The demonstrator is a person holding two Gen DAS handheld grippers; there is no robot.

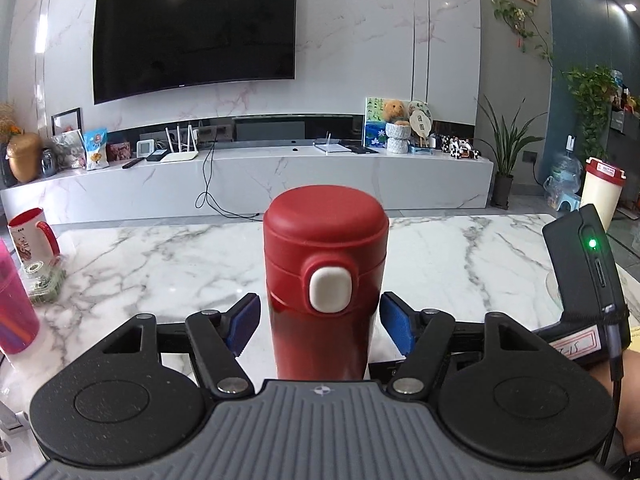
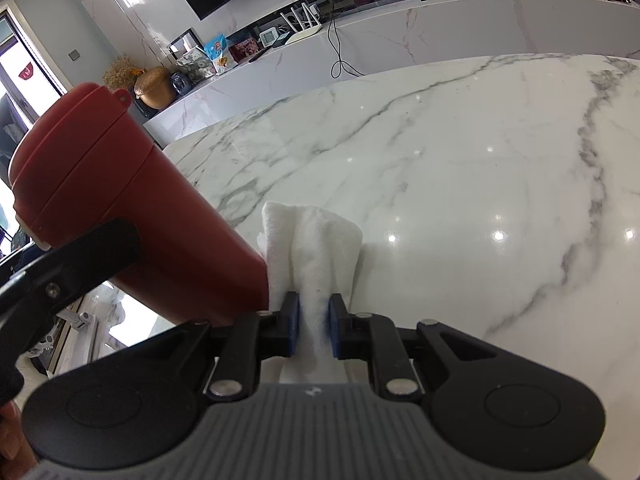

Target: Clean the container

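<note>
Red flask (image 1: 325, 280), lid shut, white button facing camera.

My right gripper (image 2: 314, 326) pinches a folded white cloth (image 2: 316, 248) at lower centre, its left edge touching the red flask (image 2: 132, 200), which tilts across the left of the frame, gripped by a black finger (image 2: 86, 256) above the marble table (image 2: 460, 168).

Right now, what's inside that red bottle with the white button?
Cannot see inside. The red flip-top bottle has its lid shut, so any contents stay hidden. Only its outside shows: the white push button on front and a white folded cloth beside it.
</note>
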